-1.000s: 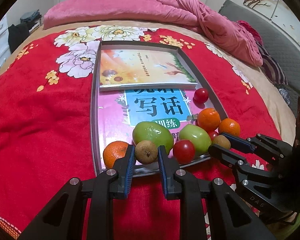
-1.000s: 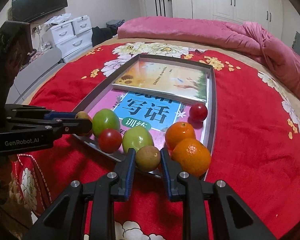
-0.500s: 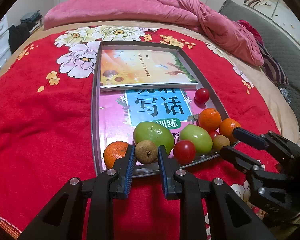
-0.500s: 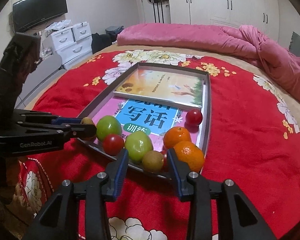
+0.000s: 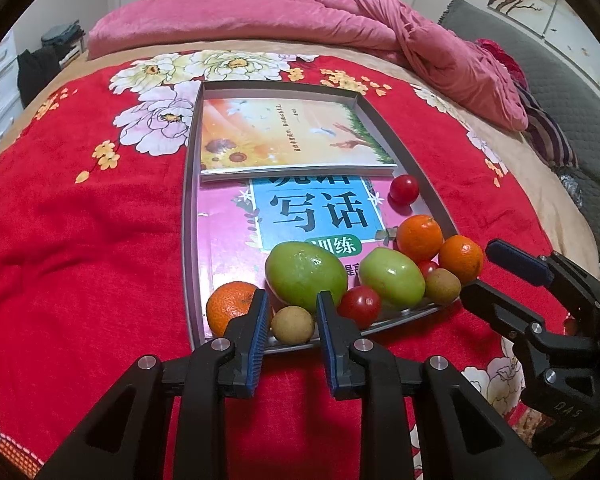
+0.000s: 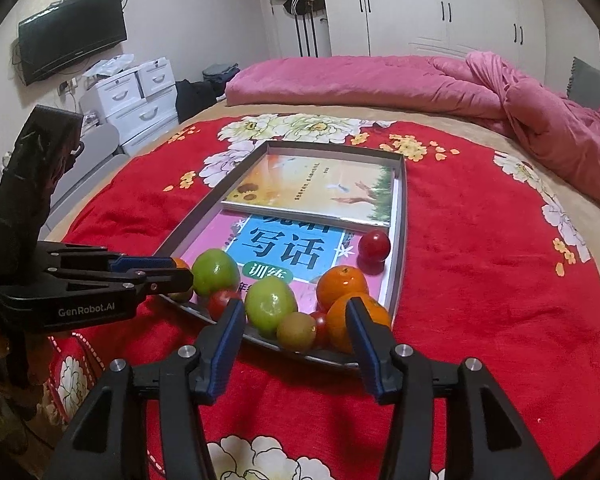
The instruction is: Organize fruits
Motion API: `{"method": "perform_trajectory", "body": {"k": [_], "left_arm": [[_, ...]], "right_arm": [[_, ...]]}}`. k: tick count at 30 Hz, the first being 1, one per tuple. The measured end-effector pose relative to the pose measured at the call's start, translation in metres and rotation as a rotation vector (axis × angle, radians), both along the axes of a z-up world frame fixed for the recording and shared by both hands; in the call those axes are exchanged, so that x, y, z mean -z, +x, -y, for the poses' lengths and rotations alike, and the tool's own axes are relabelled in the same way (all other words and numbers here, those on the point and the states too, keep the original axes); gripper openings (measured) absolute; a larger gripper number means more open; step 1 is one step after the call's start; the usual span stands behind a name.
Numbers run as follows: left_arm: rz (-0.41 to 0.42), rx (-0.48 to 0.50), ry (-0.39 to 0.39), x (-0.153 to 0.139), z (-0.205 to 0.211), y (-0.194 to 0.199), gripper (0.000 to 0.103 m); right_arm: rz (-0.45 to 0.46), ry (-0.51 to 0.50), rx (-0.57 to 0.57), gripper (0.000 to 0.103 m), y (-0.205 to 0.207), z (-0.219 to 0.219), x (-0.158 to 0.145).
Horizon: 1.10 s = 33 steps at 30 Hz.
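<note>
Metal tray (image 5: 190, 216) holds books, fruit; left jaws grip a kiwi (image 5: 292, 324), right jaws just parted, empty.

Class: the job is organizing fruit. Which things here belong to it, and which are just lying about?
Job: oranges, green fruits, tomatoes, kiwis, tray, left tongs, right tongs.

Lying about: books, pink quilt, television, drawers.
</note>
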State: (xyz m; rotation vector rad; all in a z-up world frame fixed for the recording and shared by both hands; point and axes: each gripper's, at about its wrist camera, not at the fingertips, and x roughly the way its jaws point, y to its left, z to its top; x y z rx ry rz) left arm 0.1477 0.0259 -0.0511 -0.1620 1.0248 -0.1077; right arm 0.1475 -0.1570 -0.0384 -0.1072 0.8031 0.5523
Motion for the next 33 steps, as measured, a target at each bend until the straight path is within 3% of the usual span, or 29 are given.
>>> {"method": "perform_trajectory", "body": {"k": [3, 9, 14, 16, 21, 25, 27, 33], "left_arm": [[0.0, -0.001, -0.002, 0.0, 0.0, 0.0, 0.027], [0.012, -0.007, 0.006, -0.003, 0.0, -0.002, 0.046], [0.014, -0.016, -0.006, -0.007, -0.002, -0.004, 0.05], [0.02, -0.021, -0.006, -0.01, -0.003, -0.005, 0.058], [0.047, -0.021, -0.007, -0.023, -0.002, -0.011, 0.067], [0.065, -0.017, 0.003, -0.034, 0.0, -0.02, 0.072], [0.067, -0.014, 0.007, -0.038, 0.0, -0.025, 0.074], [0.079, -0.043, 0.02, -0.052, -0.006, -0.045, 0.075]], "right_arm": [[0.004, 0.002, 0.01, 0.059, 0.0, 0.002, -0.002], [0.011, 0.002, 0.033, 0.069, 0.001, 0.005, -0.005], [0.027, -0.007, 0.052, 0.076, 0.0, 0.006, -0.009], [0.036, -0.008, 0.061, 0.078, -0.001, 0.008, -0.011], [0.06, -0.001, 0.07, 0.09, -0.005, 0.01, -0.02], [0.091, 0.004, 0.086, 0.094, -0.011, 0.011, -0.031], [0.1, 0.015, 0.098, 0.1, -0.015, 0.012, -0.038], [0.139, 0.059, 0.113, 0.102, -0.035, 0.02, -0.061]]}}
